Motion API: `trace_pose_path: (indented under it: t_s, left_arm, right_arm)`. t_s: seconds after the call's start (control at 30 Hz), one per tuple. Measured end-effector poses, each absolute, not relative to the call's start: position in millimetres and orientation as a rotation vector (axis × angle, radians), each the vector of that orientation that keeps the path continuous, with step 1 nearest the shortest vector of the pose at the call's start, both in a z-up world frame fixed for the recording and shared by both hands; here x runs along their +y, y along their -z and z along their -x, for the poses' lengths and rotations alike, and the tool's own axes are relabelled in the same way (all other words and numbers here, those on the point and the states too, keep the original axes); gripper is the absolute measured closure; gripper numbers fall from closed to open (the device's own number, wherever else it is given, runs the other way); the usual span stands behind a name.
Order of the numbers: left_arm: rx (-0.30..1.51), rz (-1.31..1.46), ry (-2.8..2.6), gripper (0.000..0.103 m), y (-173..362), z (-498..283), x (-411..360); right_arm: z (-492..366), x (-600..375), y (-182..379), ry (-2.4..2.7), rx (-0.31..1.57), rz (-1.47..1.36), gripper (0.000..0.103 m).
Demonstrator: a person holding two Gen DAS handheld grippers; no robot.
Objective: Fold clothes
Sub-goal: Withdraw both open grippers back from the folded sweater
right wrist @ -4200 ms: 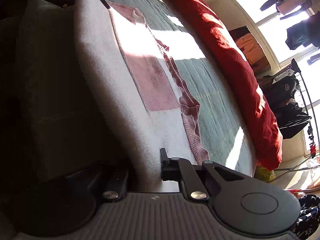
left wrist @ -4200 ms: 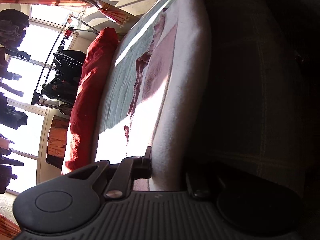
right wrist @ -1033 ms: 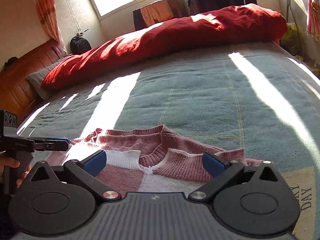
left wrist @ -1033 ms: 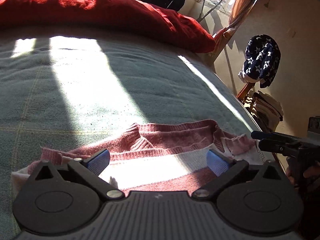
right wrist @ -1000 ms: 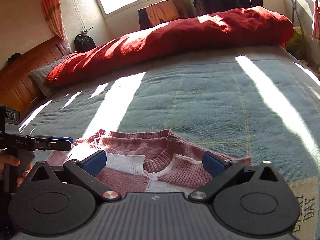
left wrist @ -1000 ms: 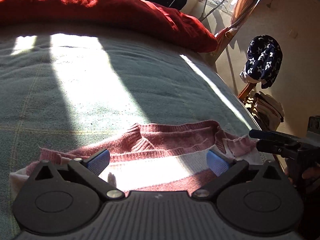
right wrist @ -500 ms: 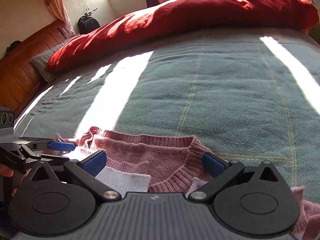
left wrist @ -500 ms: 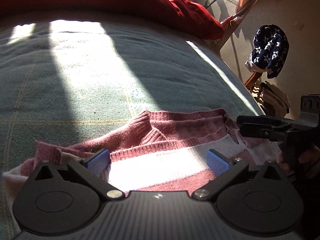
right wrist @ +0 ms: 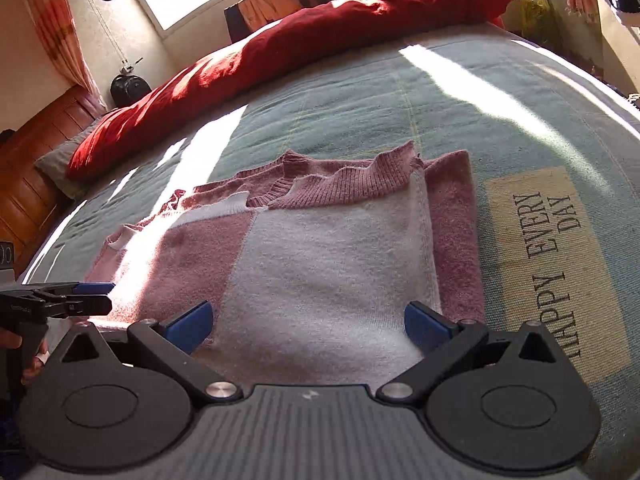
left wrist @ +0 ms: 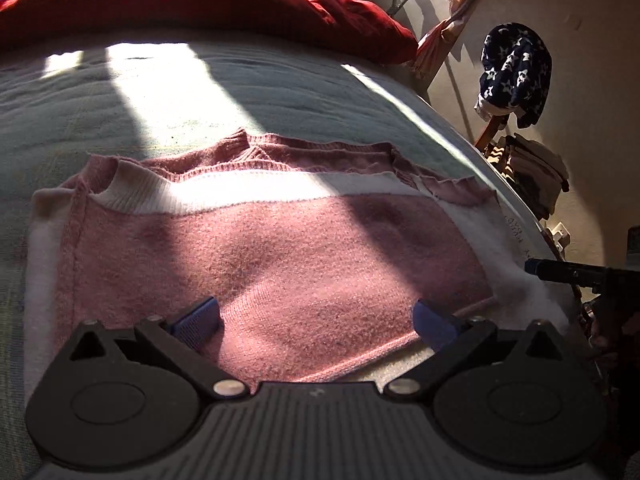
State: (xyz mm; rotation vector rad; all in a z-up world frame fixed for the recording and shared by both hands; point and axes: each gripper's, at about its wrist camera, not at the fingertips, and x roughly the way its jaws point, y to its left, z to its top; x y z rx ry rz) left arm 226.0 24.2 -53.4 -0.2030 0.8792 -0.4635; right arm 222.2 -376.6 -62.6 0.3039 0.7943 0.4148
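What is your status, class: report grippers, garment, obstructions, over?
Left hand-held gripper open, right hand-held gripper open, both empty. Pink-and-white knitted sweater lies folded flat on the green bed blanket. Nothing in the way.

The knitted sweater (right wrist: pixel 320 256) is blocked in dusty pink and cream. The bedspread (right wrist: pixel 500 92) is pale green with thin yellowish check lines and a beige lettered patch (right wrist: pixel 556 264). The rumpled duvet (left wrist: pixel 200 4) is deep red.
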Motion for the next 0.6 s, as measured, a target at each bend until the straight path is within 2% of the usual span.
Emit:
trace_pose_path:
  t_s: [0.17, 0.33, 0.6]
  left_arm:
    - [0.851, 0.149, 0.428, 0.001, 33, -193, 23]
    - [0.928, 0.192, 0.371, 0.001, 61, -175, 29]
    - [0.873, 0.174, 0.374, 0.001, 44, -152, 26]
  right_arm:
    - [-196, -374, 47, -0.453, 0.774, -0.301, 0.0]
    - [-177, -375, 68, -0.427, 0.846, -0.3, 0.0]
    - [-149, -373, 51, -0.467, 0.769, -0.288, 0.0]
